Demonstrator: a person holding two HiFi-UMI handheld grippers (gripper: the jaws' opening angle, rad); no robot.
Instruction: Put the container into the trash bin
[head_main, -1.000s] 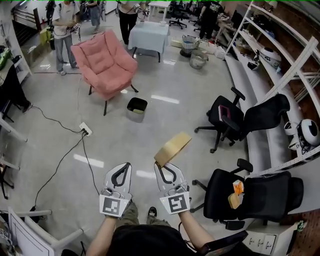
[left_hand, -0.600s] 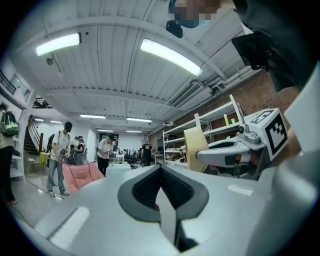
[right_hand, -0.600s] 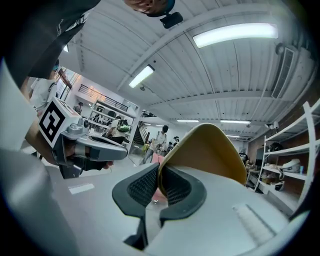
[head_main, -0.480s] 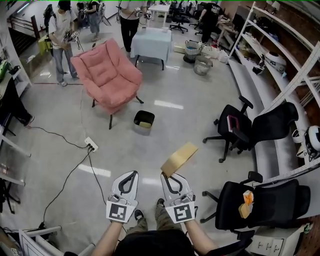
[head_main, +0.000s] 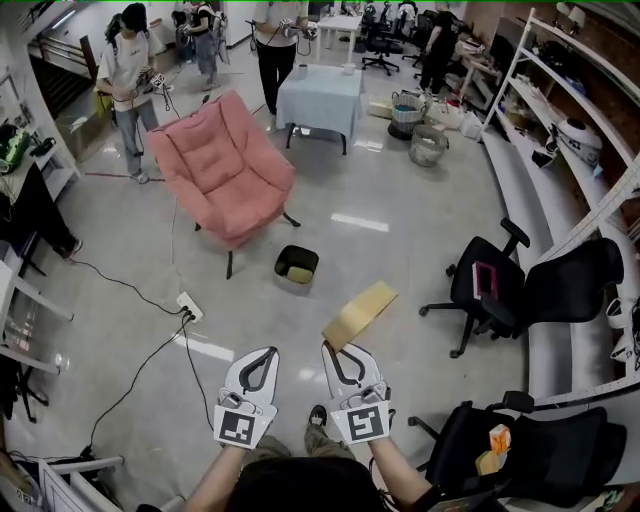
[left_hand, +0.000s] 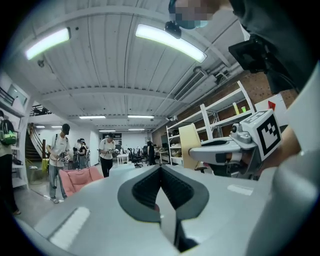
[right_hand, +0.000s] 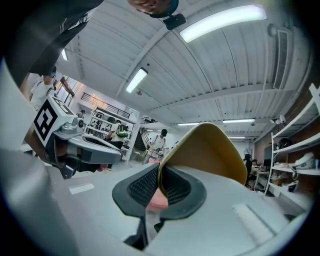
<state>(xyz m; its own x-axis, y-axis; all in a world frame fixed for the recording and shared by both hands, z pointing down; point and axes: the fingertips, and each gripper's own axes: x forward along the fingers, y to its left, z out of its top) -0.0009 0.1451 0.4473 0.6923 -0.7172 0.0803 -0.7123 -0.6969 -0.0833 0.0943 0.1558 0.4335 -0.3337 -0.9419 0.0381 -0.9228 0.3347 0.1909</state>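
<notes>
The tan, flat container (head_main: 359, 313) is up in the air over the floor, one edge pinched in the right hand-held gripper (head_main: 332, 350); it tilts up and away to the right, and what is inside it cannot be told. The black trash bin (head_main: 297, 265) stands on the floor farther off and a little left of the container, well apart from it. It is open on top, with something pale yellow lying in it. The left hand-held gripper (head_main: 265, 354) is just beside the right one, its jaws pressed together on nothing.

The floor (head_main: 400, 235) is glossy grey and reflects the ceiling lights. A pink armchair (head_main: 222, 170) stands far left of the bin, and a white power strip (head_main: 189, 305) with its cable lies at near left. Beyond is a table (head_main: 320, 95) under a pale cloth, with two buckets (head_main: 427, 146) to its right. Black office chairs (head_main: 505, 288) line the right side below white shelving (head_main: 560, 110). People (head_main: 125, 75) stand at the far end
</notes>
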